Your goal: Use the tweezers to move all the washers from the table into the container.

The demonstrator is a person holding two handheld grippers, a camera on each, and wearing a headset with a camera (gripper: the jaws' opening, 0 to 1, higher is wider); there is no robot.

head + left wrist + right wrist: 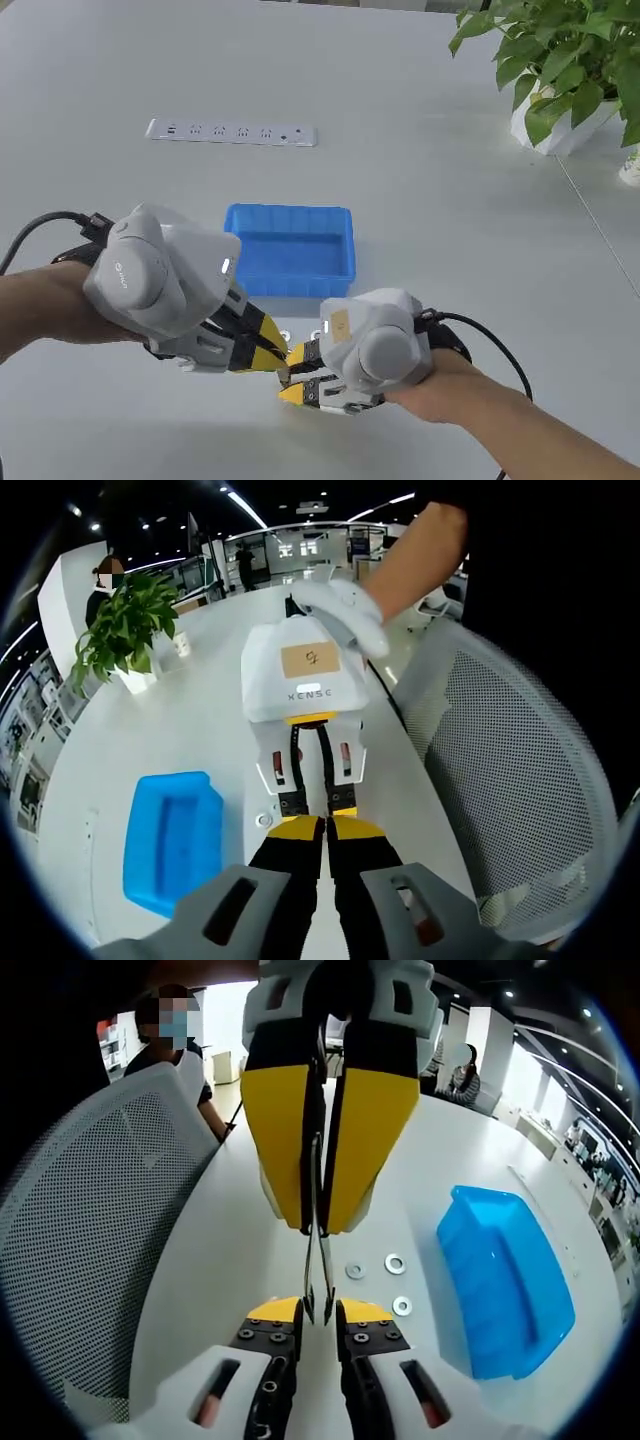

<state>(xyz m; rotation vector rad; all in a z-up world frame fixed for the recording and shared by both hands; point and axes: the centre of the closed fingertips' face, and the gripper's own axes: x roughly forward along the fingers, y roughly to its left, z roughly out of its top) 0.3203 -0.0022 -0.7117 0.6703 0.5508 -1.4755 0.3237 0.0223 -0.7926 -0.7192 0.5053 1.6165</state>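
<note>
Left gripper (pixel 327 825), right gripper (pixel 320 1310): fingers pinch tweezers (pixel 320 1260).

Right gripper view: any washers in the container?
No, three washers lie on the table beside the blue container, its floor bare.

Matt plastic tools and bright metal on a smooth, pale table.

The table (pixel 420 180) has a smooth, matt, light grey top. The container (pixel 290 288) is glossy blue plastic. The washers (pixel 395 1263) and the thin tweezers (pixel 318 1260) are bare, shiny metal. The left gripper (pixel 278 350) and right gripper (pixel 290 375) have matt, pale grey plastic shells, with smooth yellow plastic on the jaws. The chair (pixel 110 1210) has a back of coarse white mesh cloth.
</note>
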